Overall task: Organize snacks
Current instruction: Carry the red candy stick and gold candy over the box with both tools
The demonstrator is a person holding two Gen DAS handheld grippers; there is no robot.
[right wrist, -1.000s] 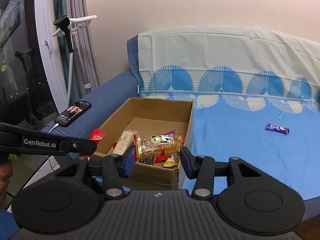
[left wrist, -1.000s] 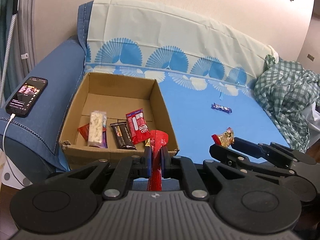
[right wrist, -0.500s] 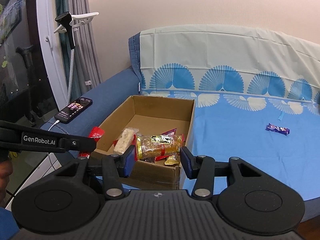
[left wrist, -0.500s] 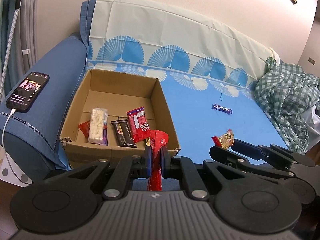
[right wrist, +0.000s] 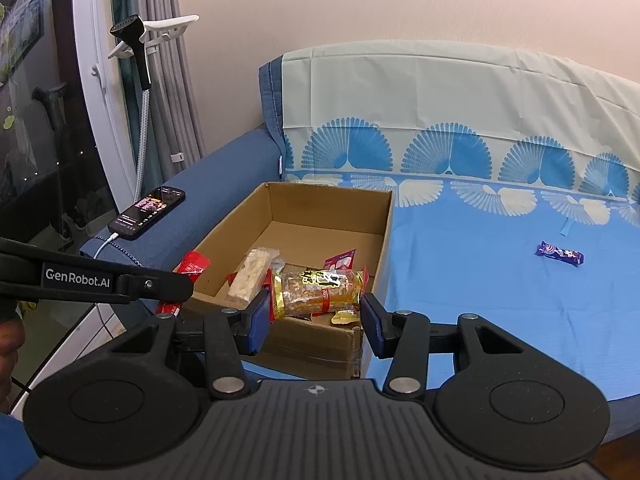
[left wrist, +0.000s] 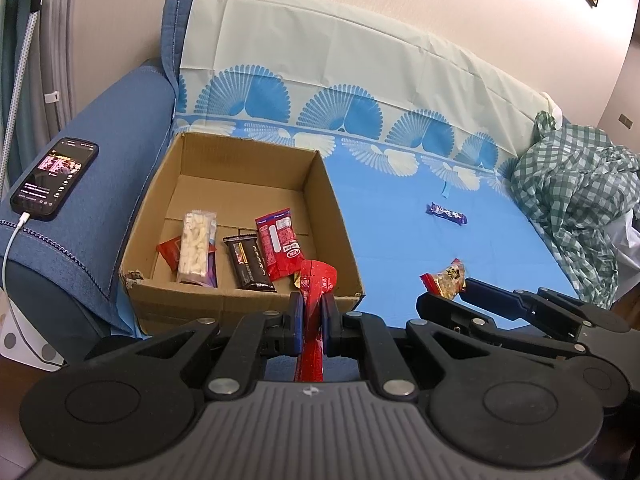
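Right now the left gripper (left wrist: 311, 322) is pinching a red snack packet (left wrist: 314, 300) upright, jaws nearly closed on it; the right gripper (right wrist: 316, 314) is clamping a golden nut bar (right wrist: 318, 292) crosswise, jaws half open, over the cardboard box (right wrist: 380, 256); at 2 o'clock a purple candy bar (right wrist: 559, 254) is lying on the blue sofa cover (right wrist: 500, 280); at 10 o'clock a phone (right wrist: 147, 212) is charging on the armrest (right wrist: 212, 204).

Blue sofa (left wrist: 100, 184) against a beige wall (right wrist: 360, 4)
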